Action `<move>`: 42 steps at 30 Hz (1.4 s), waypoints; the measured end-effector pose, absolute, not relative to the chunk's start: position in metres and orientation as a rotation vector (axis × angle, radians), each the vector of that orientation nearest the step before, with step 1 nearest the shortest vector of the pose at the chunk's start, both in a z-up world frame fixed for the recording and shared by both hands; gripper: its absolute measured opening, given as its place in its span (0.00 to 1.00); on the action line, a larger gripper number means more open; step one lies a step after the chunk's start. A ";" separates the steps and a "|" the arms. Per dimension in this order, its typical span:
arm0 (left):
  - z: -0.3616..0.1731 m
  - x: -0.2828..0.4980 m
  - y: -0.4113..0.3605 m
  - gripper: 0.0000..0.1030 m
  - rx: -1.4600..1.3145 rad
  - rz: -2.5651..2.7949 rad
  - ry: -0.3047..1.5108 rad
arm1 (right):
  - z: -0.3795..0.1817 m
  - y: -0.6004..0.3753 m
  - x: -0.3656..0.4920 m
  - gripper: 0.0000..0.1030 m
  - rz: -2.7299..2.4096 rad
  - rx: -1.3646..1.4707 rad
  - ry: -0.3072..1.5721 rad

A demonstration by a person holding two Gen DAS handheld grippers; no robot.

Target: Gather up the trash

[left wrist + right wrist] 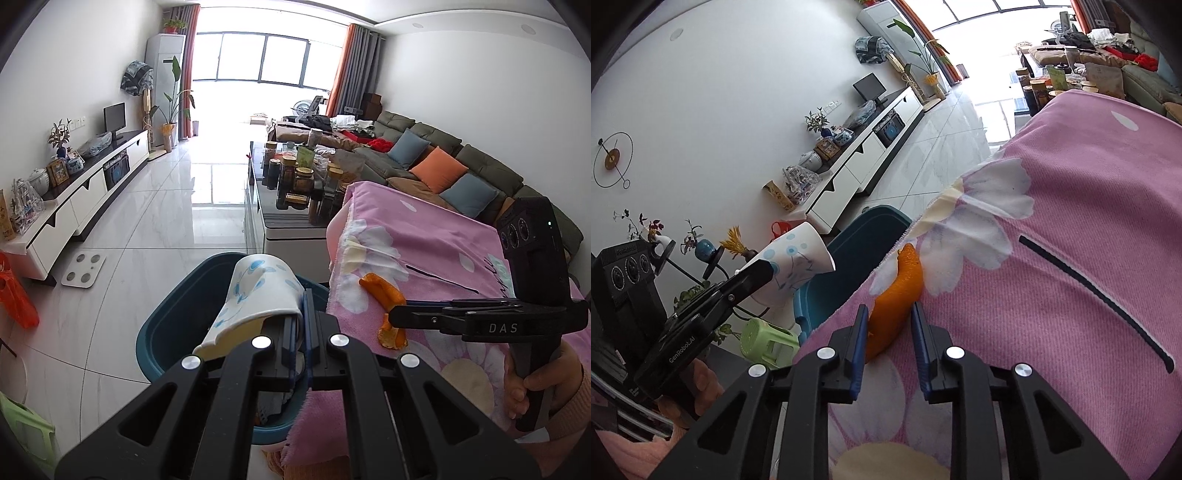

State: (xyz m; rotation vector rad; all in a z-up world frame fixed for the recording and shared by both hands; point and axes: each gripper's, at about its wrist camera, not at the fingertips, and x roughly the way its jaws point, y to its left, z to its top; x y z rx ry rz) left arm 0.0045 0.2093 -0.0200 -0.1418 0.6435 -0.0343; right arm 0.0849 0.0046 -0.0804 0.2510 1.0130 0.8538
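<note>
Matt woven pink cloth [1071,229], glossy floor tiles [147,206], smooth teal plastic bin [177,314].

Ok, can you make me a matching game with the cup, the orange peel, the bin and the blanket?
Things:
1. paper cup
2. orange peel
3. bin
4. blanket

Descriptions:
A. pink with white flowers
B. dark teal, standing on the floor
C. pinched in the left gripper above the bin
D. lying on the blanket between the right gripper's fingers

Pairs: 1-C, 2-D, 3-B, 4-A
</note>
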 end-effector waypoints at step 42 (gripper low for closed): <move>-0.031 0.000 0.223 0.04 -0.171 0.031 0.662 | -0.060 0.046 0.093 0.09 0.957 0.179 0.963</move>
